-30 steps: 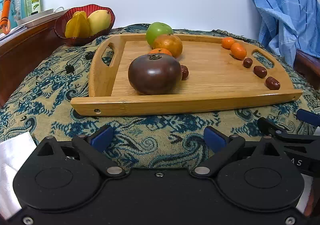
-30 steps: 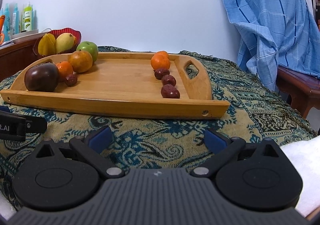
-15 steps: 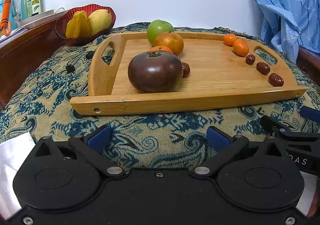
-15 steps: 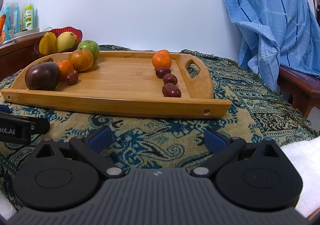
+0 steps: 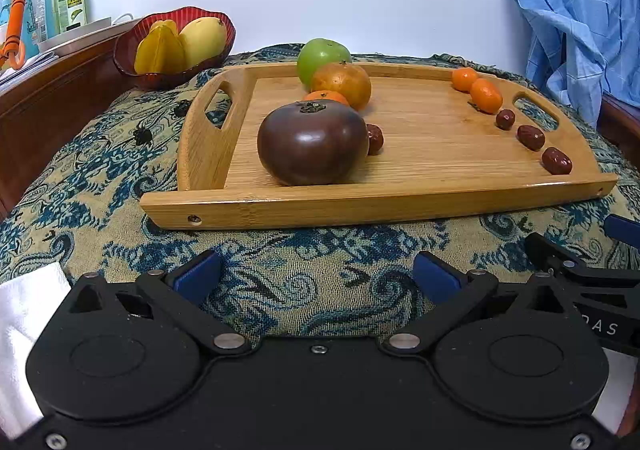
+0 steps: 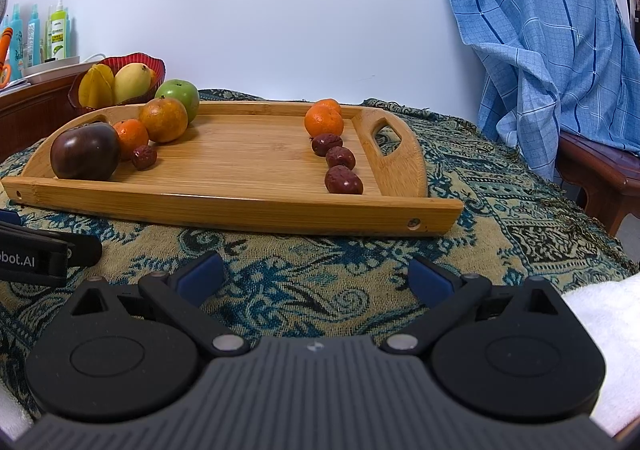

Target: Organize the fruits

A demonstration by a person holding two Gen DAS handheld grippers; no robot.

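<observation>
Both views have crept slightly toward the tray (image 5: 360, 206); fruit unmoved. Left gripper (image 5: 316, 278) and right gripper (image 6: 316, 274) gape wide, empty, ahead of sorting.

Small orange (image 5: 326, 96) mostly hidden behind dark tomato (image 5: 312, 142); bottle labels (image 5: 74, 6) too small to read; blue checked cloth (image 6: 560, 50) cut off at right edge; far tangerine (image 6: 329, 104) partly hidden

A dark purple tomato (image 5: 312, 142), a small orange (image 5: 326, 96), a larger orange (image 5: 342, 79), a green apple (image 5: 322, 54) and one date (image 5: 375, 138) clustered at the tray's (image 5: 420, 138) left; two tangerines (image 5: 485, 95) and three dates (image 5: 531, 137) lined its right.
</observation>
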